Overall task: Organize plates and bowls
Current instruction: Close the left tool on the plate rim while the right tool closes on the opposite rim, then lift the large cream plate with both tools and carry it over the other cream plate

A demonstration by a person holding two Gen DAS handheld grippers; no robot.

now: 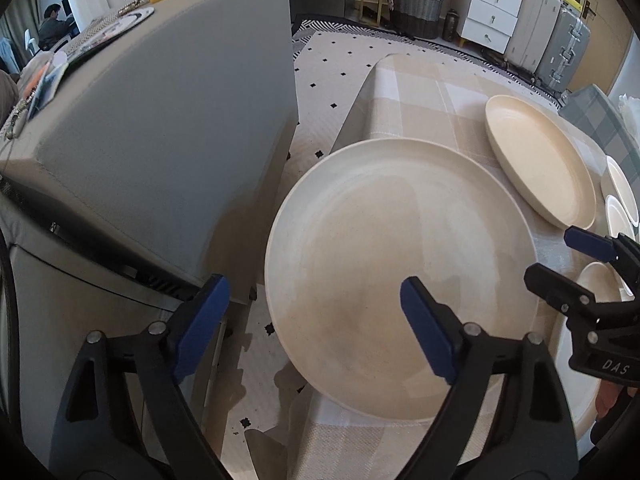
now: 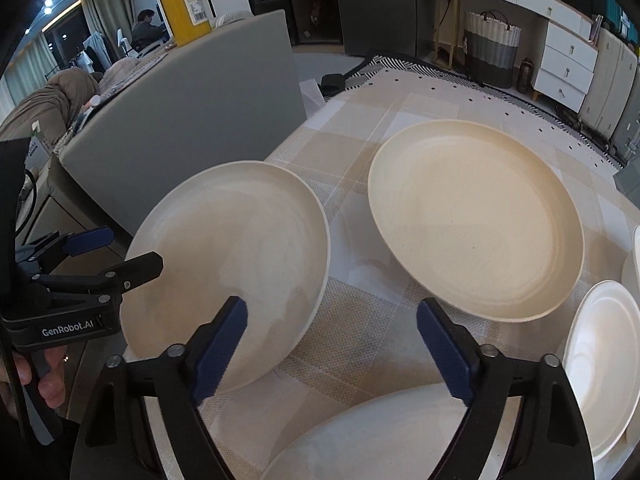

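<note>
1. The left tool [image 1: 316,320] stands wide open and holds nothing; its blue pads [image 1: 428,332] hover over the near cream plate [image 1: 400,272], one pad above the plate's surface, the other out past its left rim.
2. The right tool [image 2: 332,344] is likewise wide open and empty, poised over the checked tablecloth [image 2: 360,216] between the plates.
3. The near cream plate overhangs the table's left edge; the far cream plate [image 2: 476,220] lies well onto the table.
4. Only the right wrist view shows a white plate [image 2: 360,444] directly beneath the tool and a small white dish [image 2: 604,364] at right.
5. Only the left wrist view shows the dotted rug [image 1: 336,64] below the table edge.
6. Both views show the grey chair [image 1: 180,120] beside the table.
</note>
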